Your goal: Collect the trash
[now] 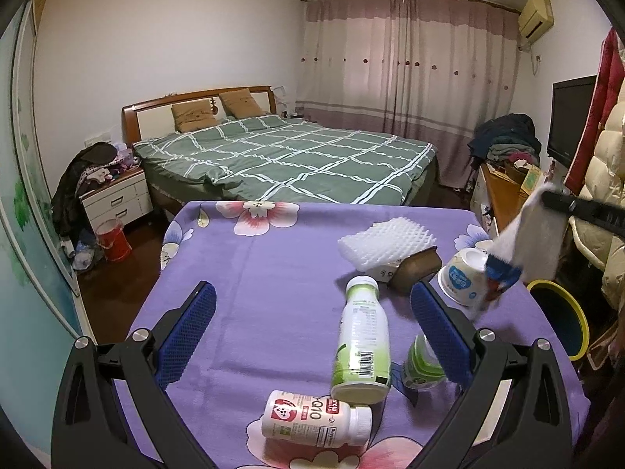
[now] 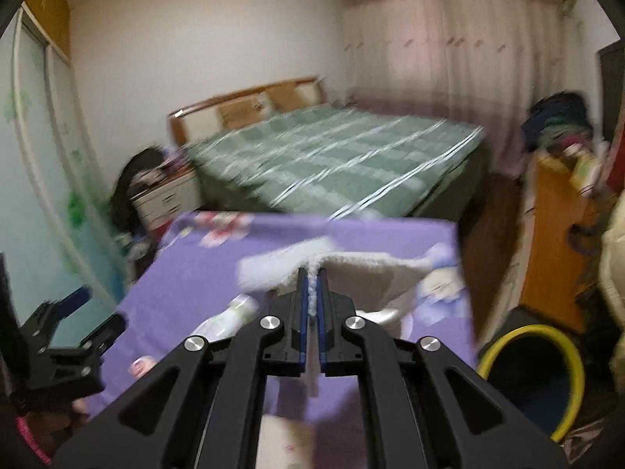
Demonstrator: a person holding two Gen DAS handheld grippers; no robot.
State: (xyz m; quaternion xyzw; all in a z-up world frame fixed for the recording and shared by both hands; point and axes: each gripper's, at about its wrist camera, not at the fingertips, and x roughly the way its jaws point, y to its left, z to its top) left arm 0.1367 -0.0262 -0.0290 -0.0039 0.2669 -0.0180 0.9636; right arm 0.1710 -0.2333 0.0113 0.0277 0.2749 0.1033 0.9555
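My right gripper [image 2: 311, 273] is shut on a white paper tissue [image 2: 363, 269] and holds it above the right side of the purple flowered table [image 2: 187, 273]; it also shows in the left wrist view [image 1: 504, 269], with the tissue [image 1: 535, 230] hanging. My left gripper [image 1: 312, 305] is open and empty over the table [image 1: 254, 273]. On the table lie a green-white bottle [image 1: 361, 342], a pink-white bottle [image 1: 312, 418], a green cup [image 1: 424, 363], a white-blue paper cup [image 1: 463, 275], white foam netting [image 1: 384, 240] and a brown piece [image 1: 416, 269].
A dark bin with a yellow rim [image 2: 531, 375] stands on the floor right of the table, also in the left wrist view [image 1: 562, 312]. A bed [image 1: 285, 156], a nightstand [image 1: 117, 195], a red bucket [image 1: 113, 238] and a wooden cabinet [image 2: 554, 254] lie beyond.
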